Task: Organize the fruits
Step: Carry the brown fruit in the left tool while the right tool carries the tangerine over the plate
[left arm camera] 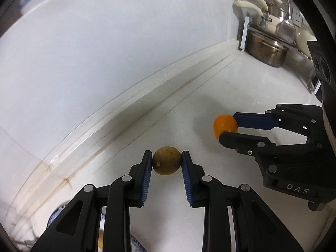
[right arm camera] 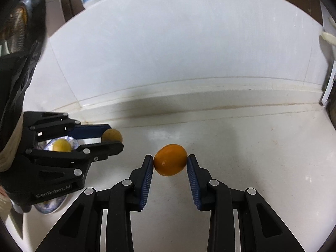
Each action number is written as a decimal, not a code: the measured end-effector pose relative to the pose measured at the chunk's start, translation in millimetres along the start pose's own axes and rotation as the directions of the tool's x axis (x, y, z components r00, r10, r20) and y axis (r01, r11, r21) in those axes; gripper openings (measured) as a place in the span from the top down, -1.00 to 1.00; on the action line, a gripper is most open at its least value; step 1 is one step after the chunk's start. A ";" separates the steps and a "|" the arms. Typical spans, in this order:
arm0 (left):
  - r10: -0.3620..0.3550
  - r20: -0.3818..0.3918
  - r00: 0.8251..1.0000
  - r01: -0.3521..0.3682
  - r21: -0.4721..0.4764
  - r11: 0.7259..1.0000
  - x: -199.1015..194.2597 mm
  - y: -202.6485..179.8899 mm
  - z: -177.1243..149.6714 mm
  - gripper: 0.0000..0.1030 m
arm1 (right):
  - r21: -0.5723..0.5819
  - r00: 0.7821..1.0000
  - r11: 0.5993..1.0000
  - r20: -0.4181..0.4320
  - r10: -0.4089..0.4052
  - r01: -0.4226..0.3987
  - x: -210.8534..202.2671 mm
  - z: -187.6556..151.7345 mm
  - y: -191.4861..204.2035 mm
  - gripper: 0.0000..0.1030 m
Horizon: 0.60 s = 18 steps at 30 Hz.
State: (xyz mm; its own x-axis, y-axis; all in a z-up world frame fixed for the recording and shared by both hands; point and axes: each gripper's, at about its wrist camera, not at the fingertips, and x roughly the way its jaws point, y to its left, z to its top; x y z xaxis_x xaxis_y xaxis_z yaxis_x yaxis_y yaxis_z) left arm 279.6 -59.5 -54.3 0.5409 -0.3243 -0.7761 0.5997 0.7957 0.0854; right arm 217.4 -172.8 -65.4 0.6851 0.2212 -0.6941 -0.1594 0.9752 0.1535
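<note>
1. The left hand-held gripper (left arm camera: 167, 163) is clamped on a dull yellow-brown fruit (left arm camera: 166, 160); both blue pads press its sides, and it sits right at the fingertips, poking out beyond them.

2. The right hand-held gripper (right arm camera: 170, 163) holds an orange fruit (right arm camera: 170, 160) the same way, pinched across its shorter width at the very tips. In the right wrist view this fruit is a slight oval whose long axis runs roughly left to right, tilted a little, across the gap between the pads.

3. Both fruits hang above the white bench (right arm camera: 262, 157), clear of its surface as far as I can judge, with the tiled wall (right arm camera: 178, 42) on the far side.

4. The relation that matters: a blue-patterned dish (right arm camera: 50, 206) lies at the near left of the bench, directly under the left hand-held gripper. It already carries a yellow fruit (right arm camera: 61, 146), seen through that gripper's frame.

5. If the dish is the destination, the left hand is much the nearer: its fruit lies just beyond the dish's far edge and would have to come back towards the near side and down.

6. The right hand's orange fruit lies well to the right of the dish, so it would have to travel left, across where the left gripper hangs.

7. Pots (left arm camera: 265, 51) stand far right, out of the way.
</note>
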 end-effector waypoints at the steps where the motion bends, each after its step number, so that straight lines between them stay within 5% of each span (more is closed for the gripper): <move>1: 0.004 0.011 1.000 -0.004 -0.008 1.000 -5.5 0.0 -2.8 0.45 | -0.006 1.000 1.000 0.008 0.003 -0.003 -5.9 -1.0 3.5 0.34; 18: 0.137 0.149 0.979 -0.111 -0.168 0.979 -88.0 3.0 -57.4 0.45 | -0.123 0.992 0.990 0.096 0.080 -0.068 -46.3 8.8 39.3 0.34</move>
State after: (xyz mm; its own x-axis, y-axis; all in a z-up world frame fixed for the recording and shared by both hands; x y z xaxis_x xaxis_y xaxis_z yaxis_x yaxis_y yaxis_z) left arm 200.0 0.7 -21.6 0.6997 -0.2853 -0.6550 0.4280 0.9015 0.0645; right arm 185.7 -144.6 -20.9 0.7354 0.2985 -0.6084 -0.2919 0.9497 0.1132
